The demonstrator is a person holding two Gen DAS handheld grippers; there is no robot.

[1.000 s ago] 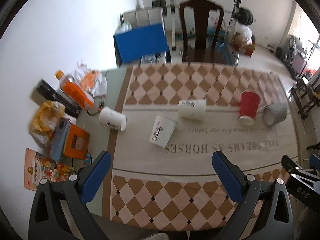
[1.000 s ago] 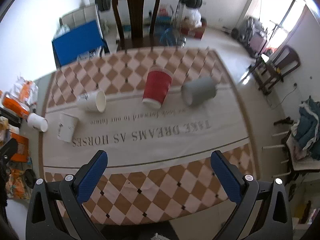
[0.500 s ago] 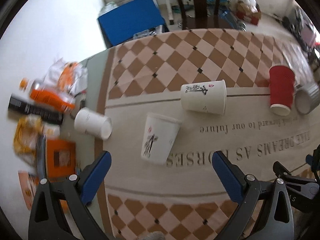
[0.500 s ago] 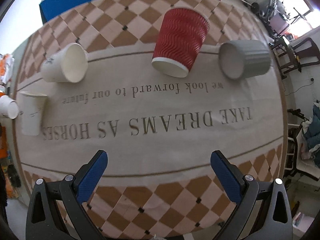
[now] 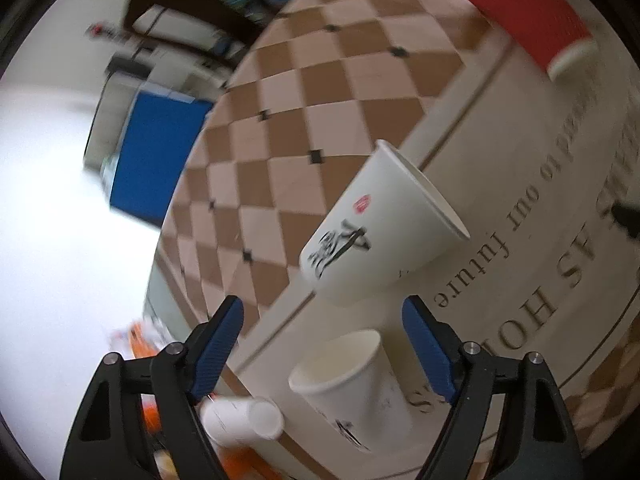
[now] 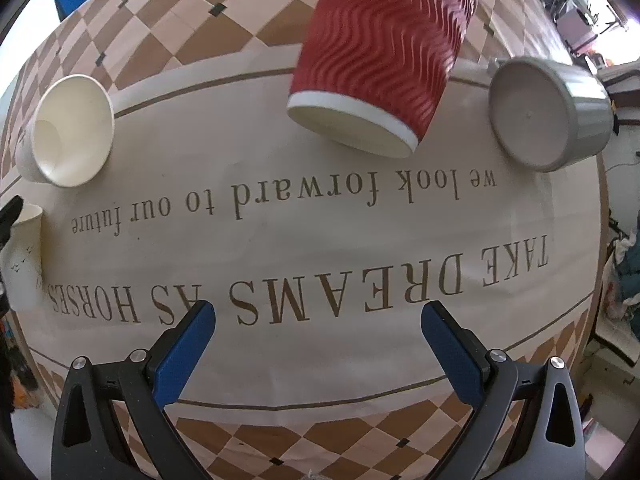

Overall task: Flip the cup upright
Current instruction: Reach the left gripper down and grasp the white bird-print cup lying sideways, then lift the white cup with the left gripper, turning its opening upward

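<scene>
**Two open grippers face cups lying on their sides**

Left wrist view: the left gripper (image 5: 322, 330) is spread wide and holds nothing. Just beyond its fingertips, and roughly between them, lies a white printed cup (image 5: 372, 232) on its side on the tablecloth (image 5: 320, 92). The view is rolled, so the cup's long axis runs diagonally across the picture, closed base toward the lower left, open rim toward the upper right. A second white cup (image 5: 356, 388) sits closer in, low between the fingers, mouth showing; whether it stands or leans I cannot tell. A small white cup (image 5: 244, 420) lies by the left finger. The red cup (image 5: 528, 16) is far off at the upper right.

Right wrist view: the right gripper (image 6: 318, 340) is also wide open and empty, poised over the lettered band of the cloth. The red cup (image 6: 384, 56), ribbed, lies on its side straight ahead and well apart from the fingertips, its long axis pointing along the gripper's line, white rim toward the camera. A grey cup (image 6: 548, 112) lies beside it to the right, one round end facing the camera. The white printed cup (image 6: 68, 128) shows its open mouth at far left.

Judging by this, the left gripper is nearer its cup, and the roll of the wrist probably suits a grasp across the cup's wall.
</scene>
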